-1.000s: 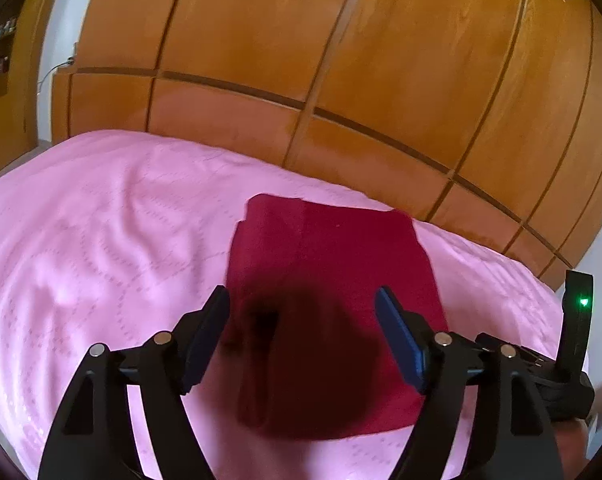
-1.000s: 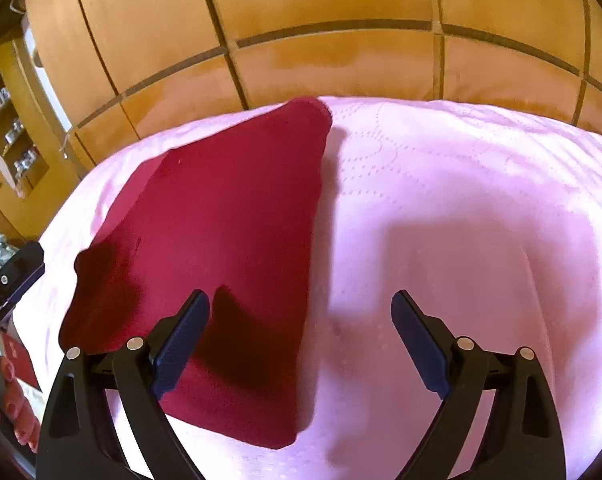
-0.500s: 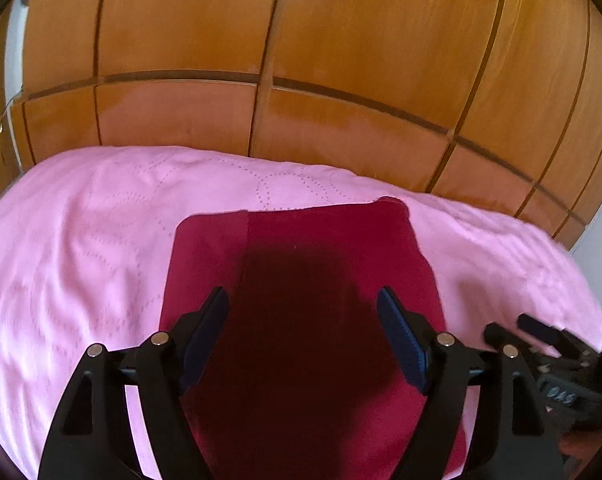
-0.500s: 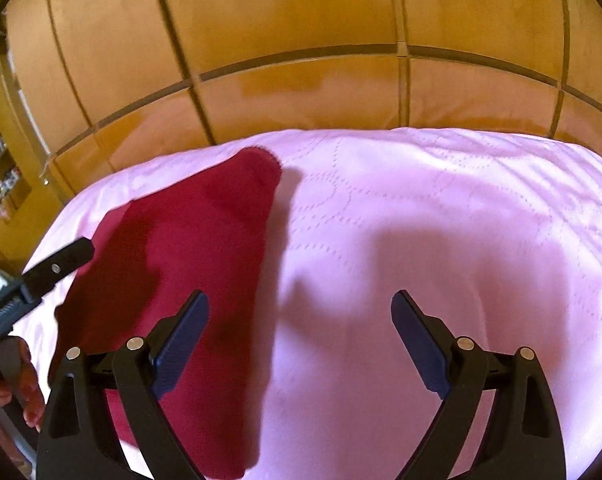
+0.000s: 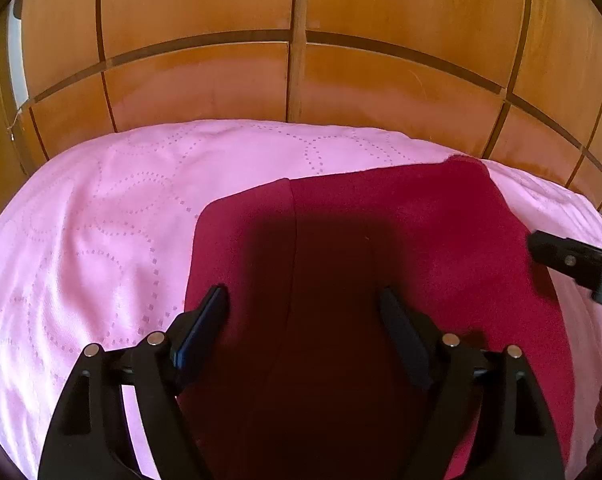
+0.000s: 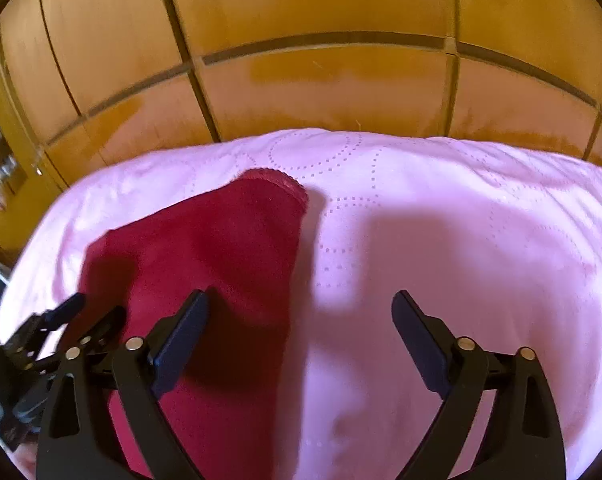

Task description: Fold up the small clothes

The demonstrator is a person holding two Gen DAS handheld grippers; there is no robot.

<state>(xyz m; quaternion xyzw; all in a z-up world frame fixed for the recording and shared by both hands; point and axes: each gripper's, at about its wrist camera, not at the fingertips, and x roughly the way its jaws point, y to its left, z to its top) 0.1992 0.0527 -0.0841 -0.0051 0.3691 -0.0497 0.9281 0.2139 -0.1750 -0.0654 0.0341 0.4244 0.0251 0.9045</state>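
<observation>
1. We see a dark red cloth point(image 5: 381, 240) lying flat on a pink quilted bedspread point(image 5: 101, 240), with a wooden panelled wall point(image 5: 301, 40) behind the bed.
2. Our left gripper point(image 5: 303, 304) hangs over the near part of the cloth with its jaws spread wide and nothing between them; its shadow darkens the fabric below.
3. A straight fold edge runs down the cloth left of its middle, so one layer seems to lie over another, though the shadow makes this hard to judge.
4. Our right gripper point(image 6: 301, 312) is also wide apart and holds nothing. Its left finger point(image 6: 181, 336) is over the cloth's right part, its right finger point(image 6: 419, 340) over bare bedspread.
5. In the right wrist view the cloth point(image 6: 221, 248) lies left of centre, its far corner showing a scalloped hem.
6. At the right edge of the left wrist view, part of the right gripper point(image 5: 573, 260) pokes in over the cloth's right border.
</observation>
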